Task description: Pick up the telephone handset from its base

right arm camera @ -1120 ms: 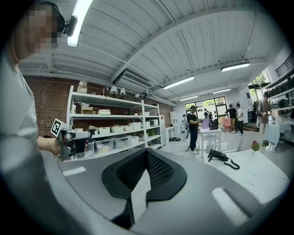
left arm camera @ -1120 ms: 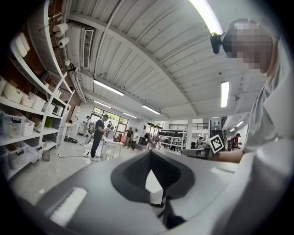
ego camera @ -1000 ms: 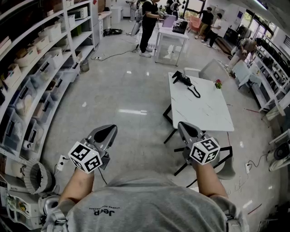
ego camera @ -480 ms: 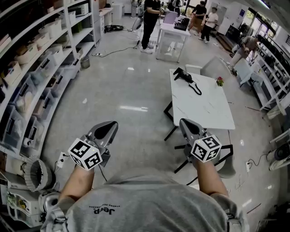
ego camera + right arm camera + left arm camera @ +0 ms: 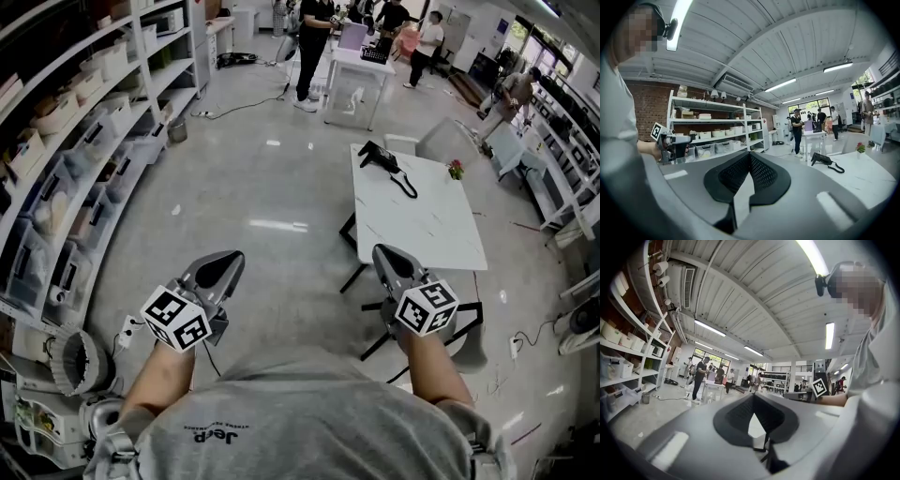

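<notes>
Jaws on left gripper (image 5: 218, 272) and right gripper (image 5: 388, 266) are clenched, empty; phone (image 5: 379, 158) sits well ahead on the bench (image 5: 427, 230).

White table (image 5: 419, 225) — black telephone (image 5: 379, 157) and small red flowers (image 5: 455, 170) at its far end.

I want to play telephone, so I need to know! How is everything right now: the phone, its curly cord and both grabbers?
left gripper: shut, nothing in it.
right gripper: shut, nothing in it.
telephone handset: appears to rest on its base, not picked up.
cord: lying loose on the white table.
</notes>
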`<state>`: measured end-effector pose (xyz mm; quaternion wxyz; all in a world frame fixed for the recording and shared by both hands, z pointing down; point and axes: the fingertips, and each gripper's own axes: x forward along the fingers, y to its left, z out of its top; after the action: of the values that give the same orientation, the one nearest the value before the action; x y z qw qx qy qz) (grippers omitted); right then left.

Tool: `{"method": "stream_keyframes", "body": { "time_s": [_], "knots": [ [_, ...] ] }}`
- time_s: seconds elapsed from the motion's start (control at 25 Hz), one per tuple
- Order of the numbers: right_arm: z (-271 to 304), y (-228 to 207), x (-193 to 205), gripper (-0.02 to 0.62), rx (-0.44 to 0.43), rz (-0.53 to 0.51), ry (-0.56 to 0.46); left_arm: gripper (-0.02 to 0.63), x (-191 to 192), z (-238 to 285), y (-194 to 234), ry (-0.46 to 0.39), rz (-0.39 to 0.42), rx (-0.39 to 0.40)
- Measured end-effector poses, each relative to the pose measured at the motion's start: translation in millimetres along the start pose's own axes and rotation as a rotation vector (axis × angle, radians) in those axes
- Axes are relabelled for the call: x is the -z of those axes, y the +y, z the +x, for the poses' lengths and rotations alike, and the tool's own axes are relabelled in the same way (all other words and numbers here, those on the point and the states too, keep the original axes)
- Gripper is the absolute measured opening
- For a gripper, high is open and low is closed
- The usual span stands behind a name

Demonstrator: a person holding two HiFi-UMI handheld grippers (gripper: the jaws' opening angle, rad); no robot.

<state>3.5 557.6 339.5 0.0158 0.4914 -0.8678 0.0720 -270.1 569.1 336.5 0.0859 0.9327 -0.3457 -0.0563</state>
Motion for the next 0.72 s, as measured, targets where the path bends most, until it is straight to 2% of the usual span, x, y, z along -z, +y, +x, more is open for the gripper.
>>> {"method": "stream_keyframes", "body": {
  "time_s": [0.2,0.24,0.28,0.32,0.4,0.72],
  "knots": [
    [-4.6,-11.4,-2.3,0.006,-0.027,-0.001,-0.004,0.052,0.4,17.1,-10.8,0.008,-0.024,0.014],
    [-6.3,-14.4,-2.9,0.006,-0.034,-0.002,-0.006,0.103,1.5,22.5,-15.9,0.015,-0.026,0.031],
    [-8.3,-17.6,-3.6,0.006,-0.041,-0.004,-0.007,0.278,2.9,28.2,-20.7,0.022,-0.024,0.046],
    [-10.7,-21.0,-4.2,0.006,-0.046,-0.007,-0.007,0.349,3.9,33.7,-24.7,0.024,-0.019,0.054],
    [-16.5,-28.9,-5.0,0.006,-0.056,-0.012,-0.01,0.405,4.3,42.9,-31.0,0.019,-0.009,0.047],
    [-30.5,-73.0,-2.9,0.006,-0.074,-0.022,-0.013,0.425,11.6,79.3,-54.7,0.004,-0.011,0.015]
  ]
}}
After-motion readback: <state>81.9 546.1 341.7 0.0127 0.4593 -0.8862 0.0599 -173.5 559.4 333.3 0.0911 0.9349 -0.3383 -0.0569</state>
